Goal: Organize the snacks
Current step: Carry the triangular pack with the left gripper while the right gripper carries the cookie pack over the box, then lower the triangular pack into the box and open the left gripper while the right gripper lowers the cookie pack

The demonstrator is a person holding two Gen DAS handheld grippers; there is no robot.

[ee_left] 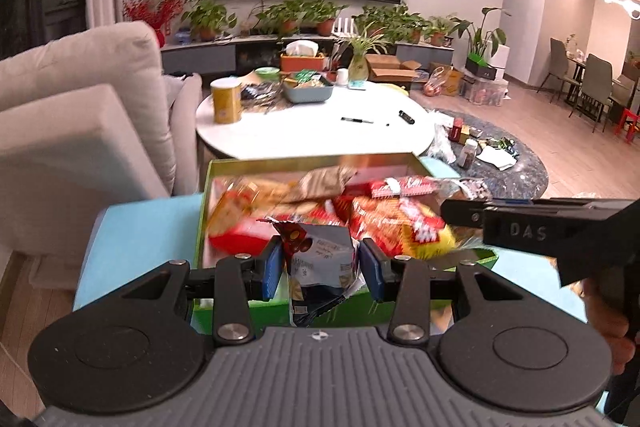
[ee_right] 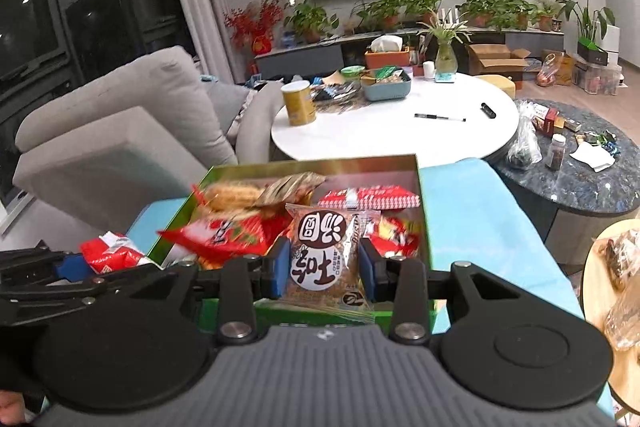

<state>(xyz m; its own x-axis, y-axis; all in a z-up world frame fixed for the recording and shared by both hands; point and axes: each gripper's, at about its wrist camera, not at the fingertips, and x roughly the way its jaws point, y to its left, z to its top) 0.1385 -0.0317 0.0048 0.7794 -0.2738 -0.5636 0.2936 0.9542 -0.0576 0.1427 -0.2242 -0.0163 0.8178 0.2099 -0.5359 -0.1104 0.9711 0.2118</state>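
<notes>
1. The left gripper has its blue fingers pinched on a crumpled pale-blue packet with a red top, held over the near edge of the green box. Its print is too creased to read.
2. The right gripper has its fingers clamped on a brown snack packet printed with large Chinese characters on white discs, also over the near edge of the box.
3. In the left view the right gripper comes in from the right of the box, and raised letters "DAS" show on its black body.
4. The box sits on a light-blue surface and is heaped with snacks: red and orange bags, a red-and-white checked pack at the back, a gold wrapper. Their lettering is blurred.
5. Beyond the box stands a round white table with a yellow can, a blue tray, a pen and a small black object.
6. To the right of the box a wooden tray holds clear-wrapped items.
</notes>
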